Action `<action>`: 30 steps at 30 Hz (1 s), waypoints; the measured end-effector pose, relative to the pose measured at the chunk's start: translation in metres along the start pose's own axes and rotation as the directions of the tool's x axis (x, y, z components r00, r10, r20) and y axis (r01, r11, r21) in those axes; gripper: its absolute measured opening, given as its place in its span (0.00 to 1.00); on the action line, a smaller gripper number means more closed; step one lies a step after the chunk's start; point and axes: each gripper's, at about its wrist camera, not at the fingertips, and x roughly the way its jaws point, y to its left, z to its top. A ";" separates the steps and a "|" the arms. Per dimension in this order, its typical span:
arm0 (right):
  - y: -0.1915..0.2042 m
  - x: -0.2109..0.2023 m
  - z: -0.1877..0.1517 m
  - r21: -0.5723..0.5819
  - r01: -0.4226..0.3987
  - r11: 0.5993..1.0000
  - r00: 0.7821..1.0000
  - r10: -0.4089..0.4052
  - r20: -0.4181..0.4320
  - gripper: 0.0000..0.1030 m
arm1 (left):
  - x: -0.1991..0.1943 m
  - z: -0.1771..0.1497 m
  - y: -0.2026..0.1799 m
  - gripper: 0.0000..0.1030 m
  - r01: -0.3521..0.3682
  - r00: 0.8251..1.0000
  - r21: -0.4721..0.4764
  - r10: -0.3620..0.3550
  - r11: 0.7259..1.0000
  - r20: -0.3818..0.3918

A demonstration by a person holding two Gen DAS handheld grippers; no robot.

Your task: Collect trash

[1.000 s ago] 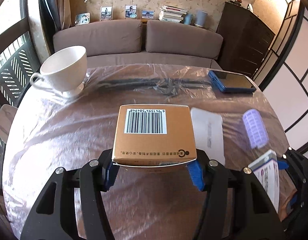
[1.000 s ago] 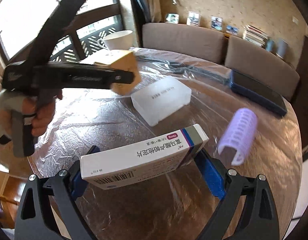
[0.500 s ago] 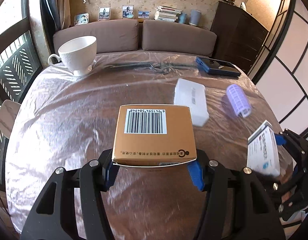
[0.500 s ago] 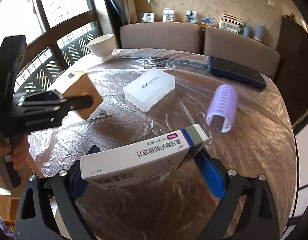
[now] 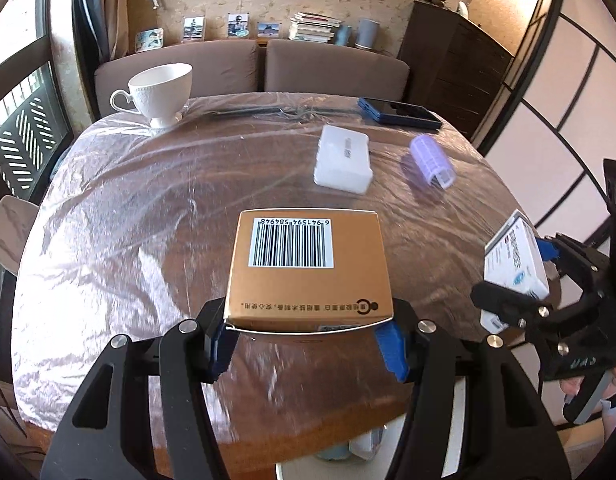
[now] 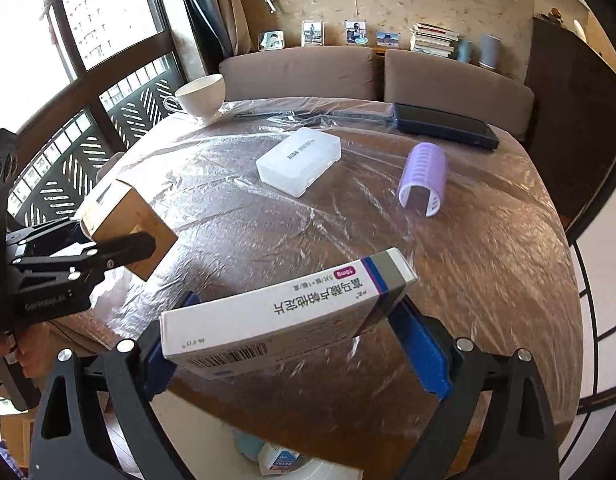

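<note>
The left gripper (image 5: 308, 340) is clamped on a tan cardboard box (image 5: 308, 268), its top face bearing a white barcode label and a line of dark print along the near edge, held up over the near edge of the plastic-covered round table (image 5: 148, 208). Off to its right, the right gripper (image 6: 296, 344) pinches a long white medicine carton (image 6: 288, 308) by its ends, with bold dark characters, a pink dose tag, a blue-and-grey striped end and a barcode underneath, also lifted above the tabletop.
</note>
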 end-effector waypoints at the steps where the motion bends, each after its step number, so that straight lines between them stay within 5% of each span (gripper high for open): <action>1: 0.001 -0.003 -0.003 0.009 -0.001 1.000 1.000 0.001 -0.001 0.90 | -0.002 -0.002 0.000 0.58 0.005 1.000 0.004 -0.005 1.000 -0.001; 16: 0.022 -0.025 -0.044 0.076 0.028 0.997 0.999 -0.026 -0.027 0.90 | -0.021 -0.039 -0.002 0.58 0.097 0.994 0.076 -0.093 0.992 -0.048; 30: 0.027 -0.041 -0.084 0.046 -0.039 0.998 0.997 0.043 -0.071 0.90 | -0.041 -0.085 -0.030 0.58 0.073 0.995 0.094 -0.066 0.993 -0.076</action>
